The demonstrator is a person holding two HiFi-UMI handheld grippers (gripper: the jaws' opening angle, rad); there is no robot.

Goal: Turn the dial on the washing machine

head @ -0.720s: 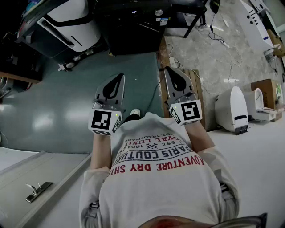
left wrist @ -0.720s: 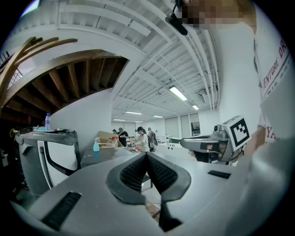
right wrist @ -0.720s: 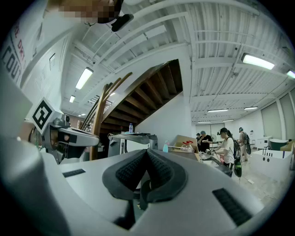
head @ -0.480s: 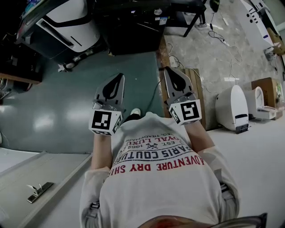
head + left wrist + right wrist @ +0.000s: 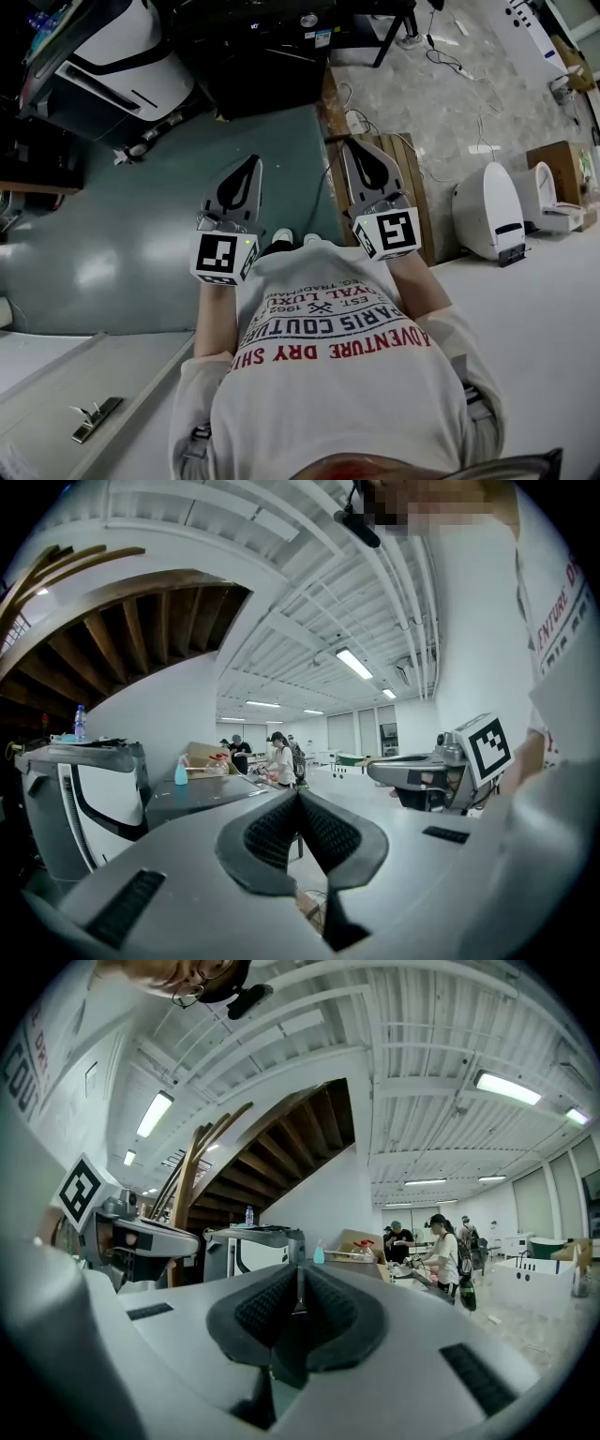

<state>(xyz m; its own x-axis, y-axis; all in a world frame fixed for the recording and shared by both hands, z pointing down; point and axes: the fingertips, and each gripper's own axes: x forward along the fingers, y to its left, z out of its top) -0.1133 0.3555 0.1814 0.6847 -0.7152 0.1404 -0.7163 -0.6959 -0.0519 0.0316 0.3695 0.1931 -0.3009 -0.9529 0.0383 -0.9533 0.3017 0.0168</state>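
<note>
- Looks like a big open workshop or test hall, not a home.
- Shows a high white ceiling with bare beams and long strip lights (image 5: 354,663) running far back.
- Leaves the raw timber underside of a staircase (image 5: 291,1147) exposed.
- Holds work tables where several people (image 5: 279,758) stand busy, with a cardboard box (image 5: 202,755) and a spray bottle (image 5: 180,771) on top.
- Has loose cables (image 5: 450,66) trailing across the stone floor.
- Keeps what look like white toilets (image 5: 487,220) standing on the open floor beside a wooden pallet (image 5: 422,202), plus a large white appliance (image 5: 122,56).
</note>
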